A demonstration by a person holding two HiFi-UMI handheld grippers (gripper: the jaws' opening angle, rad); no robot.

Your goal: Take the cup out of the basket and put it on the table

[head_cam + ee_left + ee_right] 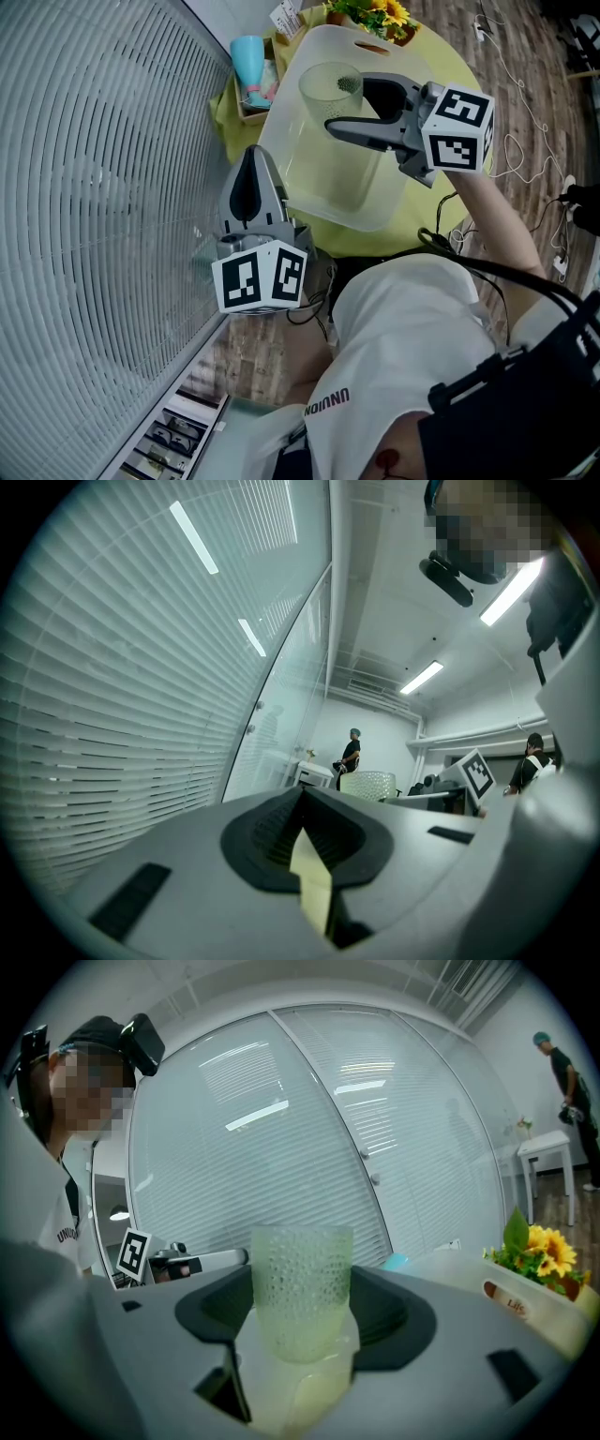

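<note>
The right tongs (345, 105) are clamped on the clear dimpled cup (330, 87), which is upright over the white basket (319, 183). I cannot tell whether its base has cleared the rim. The left tongs (249, 164) are closed on nothing, off the left edge of the surface (433, 66). To do this well, lift straight up until the cup is clear of the basket wall. Carry it level toward the bare yellow patch by the right edge and lower it until the base sits flat. Only then release. The smooth wall may slip, so keep the squeeze even.
</note>
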